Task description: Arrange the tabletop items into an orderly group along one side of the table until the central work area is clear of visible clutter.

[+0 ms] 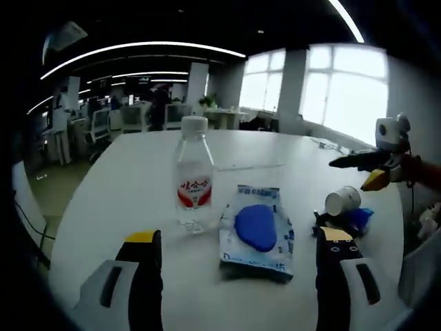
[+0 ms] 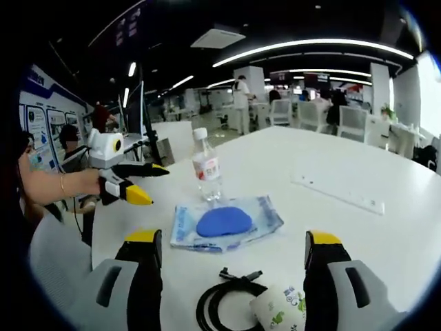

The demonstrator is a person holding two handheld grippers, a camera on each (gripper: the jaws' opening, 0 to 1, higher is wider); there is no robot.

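A clear water bottle (image 1: 191, 172) with a white cap and red label stands upright on the white table (image 1: 117, 186). Beside it lies a flat blue-and-white packet (image 1: 256, 232) with a blue lump on it. A paper cup (image 1: 342, 201) lies on its side further right. My left gripper (image 1: 238, 238) is open, its jaws either side of the packet's near end. My right gripper (image 1: 350, 174) hovers open beyond the cup. In the right gripper view, the right gripper (image 2: 232, 238) is open above a coiled black cable (image 2: 224, 300) and the cup (image 2: 279, 309). The packet (image 2: 224, 222), the bottle (image 2: 207, 169) and the open left gripper (image 2: 157, 185) lie ahead.
A thin white strip (image 2: 337, 193) lies on the table (image 2: 372, 241) to the right. A person's forearm (image 2: 58, 185) holds the left gripper. Something blue (image 1: 360, 217) lies by the cup. Office desks, chairs and windows stand behind the table.
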